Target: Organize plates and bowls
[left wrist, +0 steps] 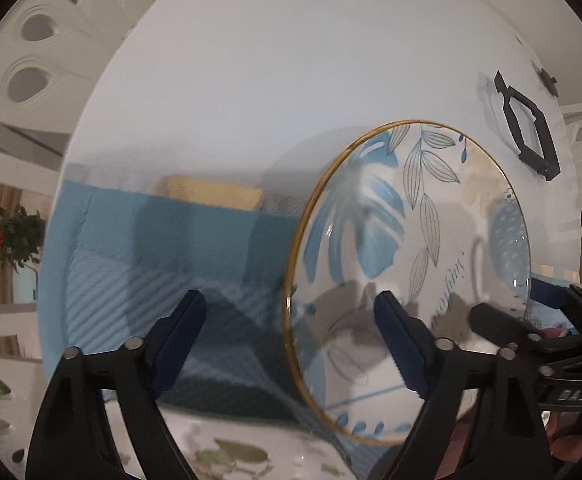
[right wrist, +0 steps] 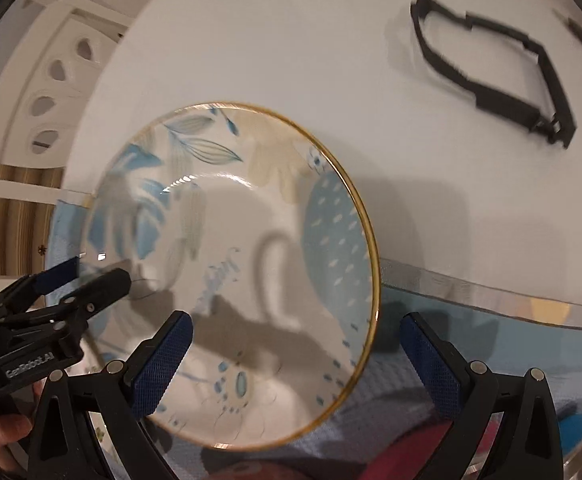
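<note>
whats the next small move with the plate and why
Probably close the right gripper on the plate rim: its jaws stand open with the rim between them. The left gripper straddles the opposite rim, also open, so neither seems to grip the plate yet.

The plate [right wrist: 251,240] looks like glazed ceramic, glossy enough to throw highlights, with a thin gold-coloured rim. Under it, the blue cloth [left wrist: 131,248] is woven, with a ribbed, waffle-like texture and a matt look. Beyond the plate, the white table [right wrist: 291,40] is smooth and faintly shiny. The black frame [right wrist: 491,76] lying on it looks like matt plastic. The right gripper [right wrist: 295,364] has matt black plastic arms and blue fingertips [right wrist: 159,364] with a knurled, rubbery grid.
</note>
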### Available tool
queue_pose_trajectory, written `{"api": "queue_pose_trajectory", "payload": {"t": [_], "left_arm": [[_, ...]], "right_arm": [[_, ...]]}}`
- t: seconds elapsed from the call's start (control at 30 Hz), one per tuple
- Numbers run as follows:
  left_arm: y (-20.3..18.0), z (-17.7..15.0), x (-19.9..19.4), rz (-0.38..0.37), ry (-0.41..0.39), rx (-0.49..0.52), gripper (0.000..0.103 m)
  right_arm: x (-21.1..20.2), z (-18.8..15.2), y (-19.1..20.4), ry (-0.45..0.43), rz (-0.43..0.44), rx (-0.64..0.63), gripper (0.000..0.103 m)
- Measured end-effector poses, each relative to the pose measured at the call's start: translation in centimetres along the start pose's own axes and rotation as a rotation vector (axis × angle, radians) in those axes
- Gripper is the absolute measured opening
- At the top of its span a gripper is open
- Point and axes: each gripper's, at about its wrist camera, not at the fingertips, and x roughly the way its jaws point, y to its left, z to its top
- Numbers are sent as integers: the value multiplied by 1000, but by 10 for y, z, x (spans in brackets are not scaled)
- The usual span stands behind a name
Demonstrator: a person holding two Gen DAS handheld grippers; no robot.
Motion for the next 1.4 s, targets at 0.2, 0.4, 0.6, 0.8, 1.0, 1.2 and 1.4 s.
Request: {"api": "queue_pose_trajectory", "payload": {"t": [0.2, 0.4, 0.6, 0.8, 1.0, 1.2, 1.4], "left_arm": [[-9, 3, -1, 26, -41, 44, 75], [-26, -4, -6, 8, -76, 96, 39], [-31, -11, -8, -2, -88, 123, 38], [-19, -8, -14, -35, -91, 95, 38], [-15, -10, -27, -3, -106, 101, 39], [-5, -3, -51, -3, -152, 112, 43], [-10, -3, -76, 8, -195, 126, 42]], "right_arm": [[11, 6, 0, 10, -45, 21, 103], [13, 7, 5, -12, -63, 1, 103], [-5, 8, 6, -90, -37, 33, 69], [-11, 1, -7, -94, 15, 91, 60], [-20, -3, 4, -85, 54, 115, 60], [-35, -7, 9, -116, 93, 133, 60], [-63, -13, 12, -152, 134, 142, 60]]}}
